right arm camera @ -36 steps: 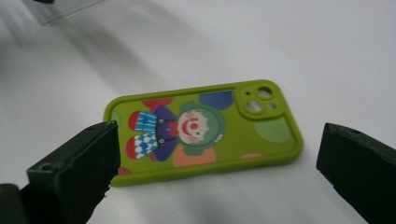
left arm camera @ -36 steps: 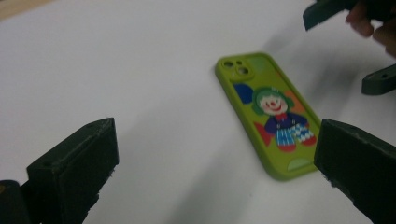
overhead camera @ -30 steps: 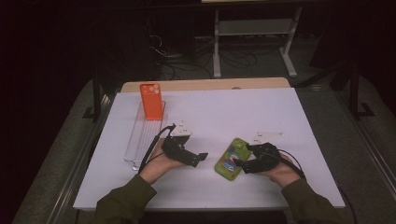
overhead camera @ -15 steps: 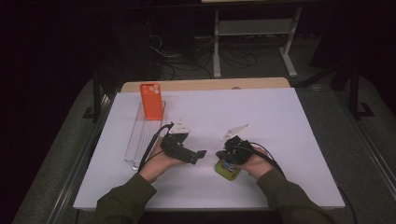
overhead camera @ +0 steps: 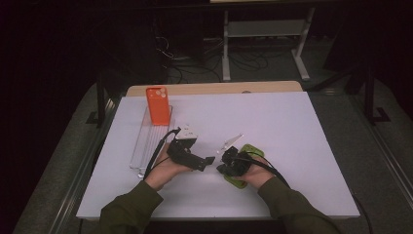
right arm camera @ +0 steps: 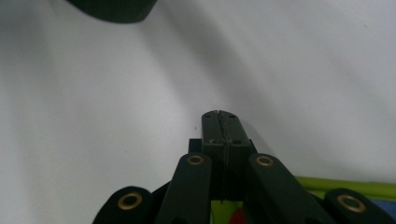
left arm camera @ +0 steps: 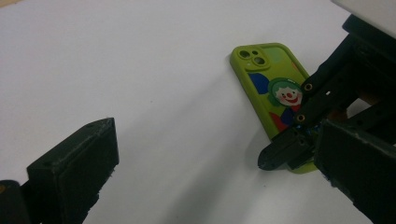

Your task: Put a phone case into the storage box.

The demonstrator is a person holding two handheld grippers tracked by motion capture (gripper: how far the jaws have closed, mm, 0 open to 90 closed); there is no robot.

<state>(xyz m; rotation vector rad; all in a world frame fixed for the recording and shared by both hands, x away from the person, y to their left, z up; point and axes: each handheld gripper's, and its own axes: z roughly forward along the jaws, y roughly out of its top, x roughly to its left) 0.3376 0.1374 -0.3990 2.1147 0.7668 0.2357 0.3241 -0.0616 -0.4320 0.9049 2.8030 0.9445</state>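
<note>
right tool (right arm camera: 219, 122): jaws being pressed together, empty, over the green phone case (left arm camera: 273, 93).
left tool (left arm camera: 201, 172): being held spread at 9 o'clock.
risk: case getting shoved off the surface (overhead camera: 302, 126), not gripped.

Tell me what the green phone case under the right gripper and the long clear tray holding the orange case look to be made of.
Green phone case: probably soft silicone or rubbery plastic, with a matte face, rounded edges and a printed clown picture. Clear tray: likely hard transparent plastic such as acrylic; the white table shows through it and its edges catch light. Orange case: matte, apparently similar silicone, though too small to be sure.
</note>
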